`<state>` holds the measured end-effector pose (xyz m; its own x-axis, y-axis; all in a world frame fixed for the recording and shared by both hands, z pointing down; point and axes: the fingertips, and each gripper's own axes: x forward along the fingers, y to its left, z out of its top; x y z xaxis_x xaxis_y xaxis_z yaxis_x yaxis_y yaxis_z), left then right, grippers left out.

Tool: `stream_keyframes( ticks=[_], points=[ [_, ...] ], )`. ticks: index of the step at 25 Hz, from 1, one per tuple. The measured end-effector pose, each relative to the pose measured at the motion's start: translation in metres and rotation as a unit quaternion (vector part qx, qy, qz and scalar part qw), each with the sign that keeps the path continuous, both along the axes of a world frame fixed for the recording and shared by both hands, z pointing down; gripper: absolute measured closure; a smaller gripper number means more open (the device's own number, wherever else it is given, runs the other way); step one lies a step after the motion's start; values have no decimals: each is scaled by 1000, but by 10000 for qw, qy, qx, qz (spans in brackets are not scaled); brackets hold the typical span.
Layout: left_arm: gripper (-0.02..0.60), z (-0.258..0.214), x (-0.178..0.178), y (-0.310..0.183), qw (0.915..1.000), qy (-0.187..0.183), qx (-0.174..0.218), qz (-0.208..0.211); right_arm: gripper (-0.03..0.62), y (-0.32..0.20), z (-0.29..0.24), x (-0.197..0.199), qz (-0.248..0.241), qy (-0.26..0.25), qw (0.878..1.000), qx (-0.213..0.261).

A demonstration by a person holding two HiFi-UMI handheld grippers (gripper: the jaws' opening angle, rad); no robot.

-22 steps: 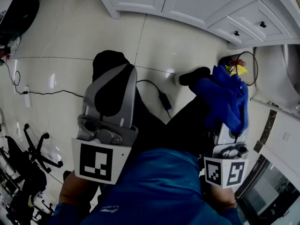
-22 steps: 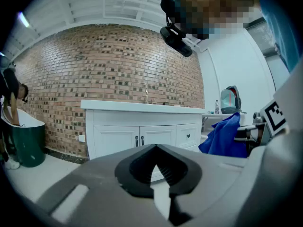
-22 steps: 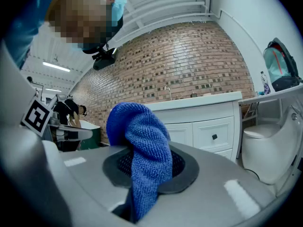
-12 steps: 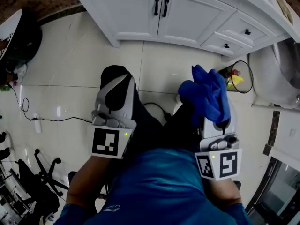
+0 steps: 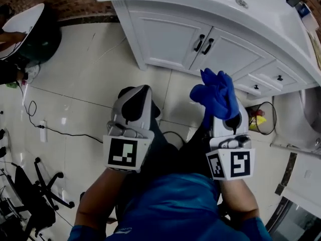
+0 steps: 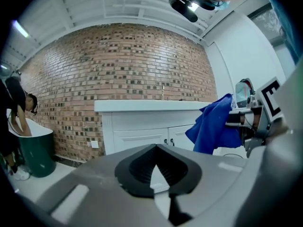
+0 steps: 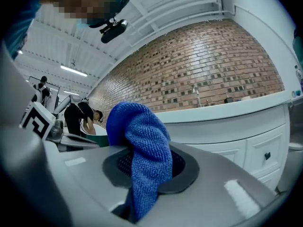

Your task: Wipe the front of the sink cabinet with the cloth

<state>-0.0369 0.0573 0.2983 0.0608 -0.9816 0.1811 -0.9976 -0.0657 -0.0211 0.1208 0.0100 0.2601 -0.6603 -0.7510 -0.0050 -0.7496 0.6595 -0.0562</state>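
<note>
In the head view the right gripper [image 5: 223,113] sits at about 2 o'clock from the middle, its fingers pinching the blue cloth [image 5: 216,91]. The cloth bunches up above the finger ends and points toward 12 o'clock. The right gripper view shows this grip clearly: the cloth [image 7: 142,145] is clamped between the dark pads, one fold rising over them and a tail hanging down the seam. The left gripper [image 5: 135,95] is beside it at about 10 o'clock, its fingers pressed together with nothing between them, which its own view [image 6: 158,167] confirms. The white sink cabinet [image 5: 165,36] fills the 12 to 2 o'clock part of the head view, with two panelled doors carrying black handles [image 5: 203,43] and small drawers toward 2 o'clock. The cloth seems to stop short of the cabinet front, though the steep angle makes the gap hard to judge. In the left gripper view the cloth hangs at 3 o'clock, in front of the cabinet's right end. A brick wall [image 6: 118,65] rises behind the cabinet. On the pale tiled floor [image 5: 75,69] a black cable [image 5: 55,130] trails at 9 o'clock, and a dark green tub [image 5: 35,31] stands at 10 o'clock.
</note>
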Motion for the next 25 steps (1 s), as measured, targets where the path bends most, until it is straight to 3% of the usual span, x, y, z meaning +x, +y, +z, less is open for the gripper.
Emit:
stream_keyframes(
  ticks=[8,12,20,25],
  points=[
    [579,-3,-65,-85,9991,-124,87,-386,520,-85,4,-85,-388,115,9991,81],
    [579,13,-100,-110,9963,-31,82,-855,519,-116,2,-136,-649,147,9977,105],
    [580,48,-159,-94,9879,159,-141,-1536,517,-114,-11,-279,-1738,203,9836,426],
    [578,61,-182,-80,9838,314,-240,-1746,517,-126,-2,-338,-1876,309,9813,290]
  ],
)
